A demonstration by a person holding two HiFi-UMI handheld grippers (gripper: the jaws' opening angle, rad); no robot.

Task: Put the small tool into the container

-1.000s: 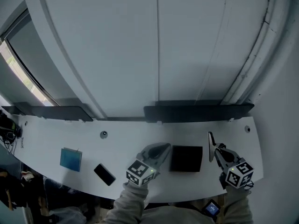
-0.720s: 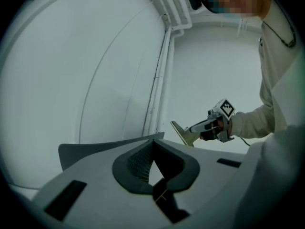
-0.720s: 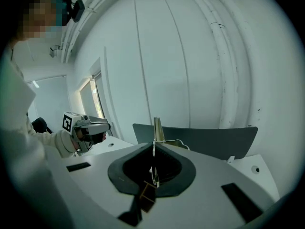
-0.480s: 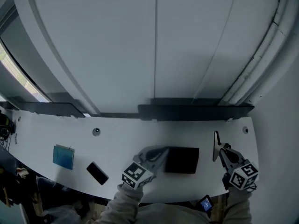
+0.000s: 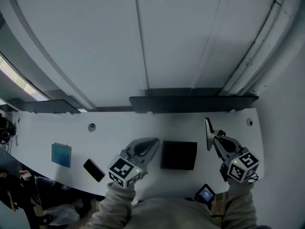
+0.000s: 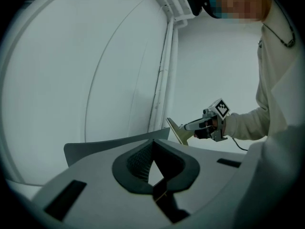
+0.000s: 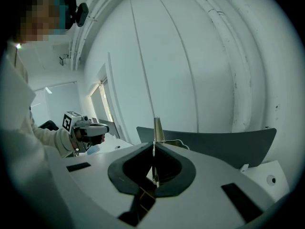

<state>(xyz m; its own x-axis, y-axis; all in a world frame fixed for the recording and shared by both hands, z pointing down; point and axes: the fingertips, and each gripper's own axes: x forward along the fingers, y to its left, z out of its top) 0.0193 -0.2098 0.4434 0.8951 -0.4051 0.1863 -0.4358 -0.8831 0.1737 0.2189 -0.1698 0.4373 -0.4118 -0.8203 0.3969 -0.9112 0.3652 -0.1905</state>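
The small tool is a thin flat blade, standing upright above the white desk. My right gripper is shut on its lower end. The right gripper view shows the tool edge-on, clamped between the closed jaws of the right gripper. A black square container lies on the desk between the two grippers. My left gripper hovers just left of it, jaws shut and holding nothing. From the left gripper, the right gripper and the tan blade show across the desk.
A blue pad and a dark phone lie on the desk's left part. A dark rail runs along the desk's back edge under the white wall. A small lit device hangs below the front edge near the right arm.
The head view has swung, so everything sits further left in the picture. The right gripper with the tool stands a little higher against the container than before. The left gripper stays beside it.
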